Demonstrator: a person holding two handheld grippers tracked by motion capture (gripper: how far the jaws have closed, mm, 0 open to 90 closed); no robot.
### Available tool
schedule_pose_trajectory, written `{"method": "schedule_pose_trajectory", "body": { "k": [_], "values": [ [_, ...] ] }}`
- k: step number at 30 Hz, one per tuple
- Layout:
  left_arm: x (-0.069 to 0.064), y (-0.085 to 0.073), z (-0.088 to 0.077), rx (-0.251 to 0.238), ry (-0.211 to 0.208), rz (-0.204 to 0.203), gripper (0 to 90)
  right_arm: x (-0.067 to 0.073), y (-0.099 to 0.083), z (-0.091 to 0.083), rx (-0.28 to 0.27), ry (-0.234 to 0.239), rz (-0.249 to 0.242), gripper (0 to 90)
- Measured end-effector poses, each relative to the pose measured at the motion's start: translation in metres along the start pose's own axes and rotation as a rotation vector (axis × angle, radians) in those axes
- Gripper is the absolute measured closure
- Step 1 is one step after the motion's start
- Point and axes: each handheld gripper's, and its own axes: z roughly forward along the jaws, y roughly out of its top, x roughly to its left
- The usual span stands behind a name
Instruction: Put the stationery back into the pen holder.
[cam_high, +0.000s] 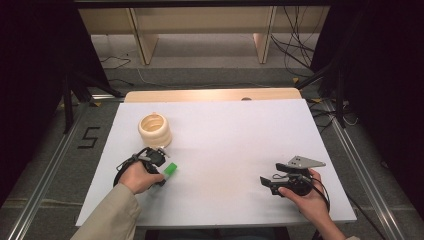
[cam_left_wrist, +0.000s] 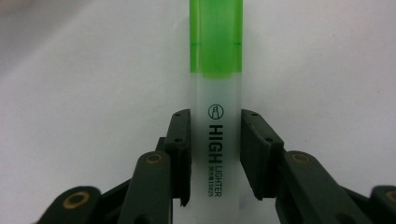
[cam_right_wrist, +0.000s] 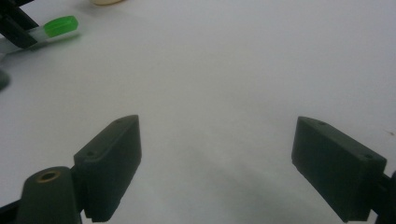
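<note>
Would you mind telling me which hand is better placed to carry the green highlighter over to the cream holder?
The left. Its tool is closed on the highlighter barrel, and the cream holder stands just beyond that hand. The right tool is open over bare white table, far across from both.

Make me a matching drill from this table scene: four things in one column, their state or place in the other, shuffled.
1. green-capped translucent highlighter
2. cream ribbed round holder
3. left gripper
4. right gripper

A. jaws wide apart over bare white table
B. stands beyond the left hand
C. clamped by its pale barrel
D. jaws closed on the pen body

Pairs: 1-C, 2-B, 3-D, 4-A
</note>
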Motion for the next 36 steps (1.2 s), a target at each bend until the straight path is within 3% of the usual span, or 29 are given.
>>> {"method": "schedule_pose_trajectory", "body": {
  "k": [15,20,36],
  "values": [
    [0.001,-0.004,-0.009,-0.121,0.006,-0.031,66.2,0.0,0.0,0.0,0.0,0.002,0.001,16.7],
    [0.001,-0.006,-0.011,-0.166,-0.002,-0.064,66.2,0.0,0.0,-0.001,-0.002,0.001,0.001,16.7],
    [0.003,-0.009,-0.019,-0.275,0.021,-0.102,66.2,0.0,0.0,-0.001,0.0,0.001,0.001,16.7]
  ]
}}
